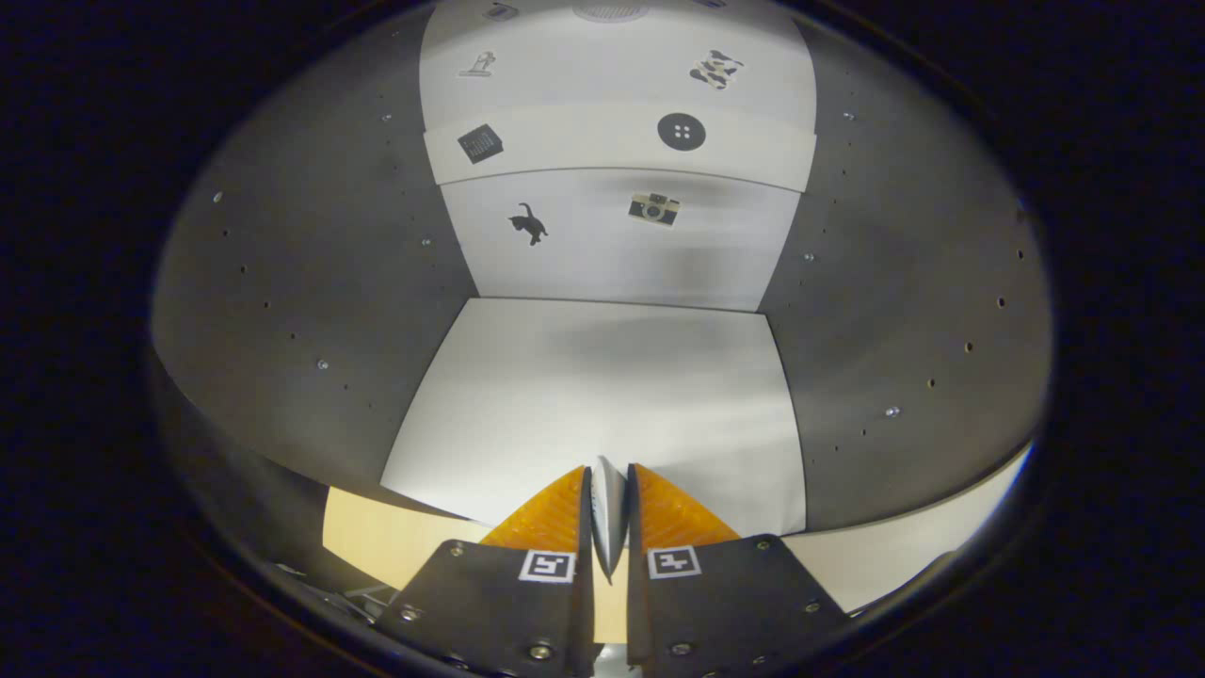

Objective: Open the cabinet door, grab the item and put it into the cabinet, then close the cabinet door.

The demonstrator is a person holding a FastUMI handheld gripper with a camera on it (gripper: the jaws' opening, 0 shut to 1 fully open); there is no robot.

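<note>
I look into the open cabinet: a white floor, a white back wall with small stickers, and dark grey side walls. A white shelf crosses the back higher up. My gripper is at the cabinet's front edge, shut on a thin, silvery-white flat item held edge-on between both fingers. The item's tip reaches just over the front of the cabinet floor. The cabinet door is out of sight.
A pale wooden surface runs under the cabinet's front on both sides of the fingers. The dark side walls carry rows of small holes and screws. The cabinet floor beyond the fingers is bare.
</note>
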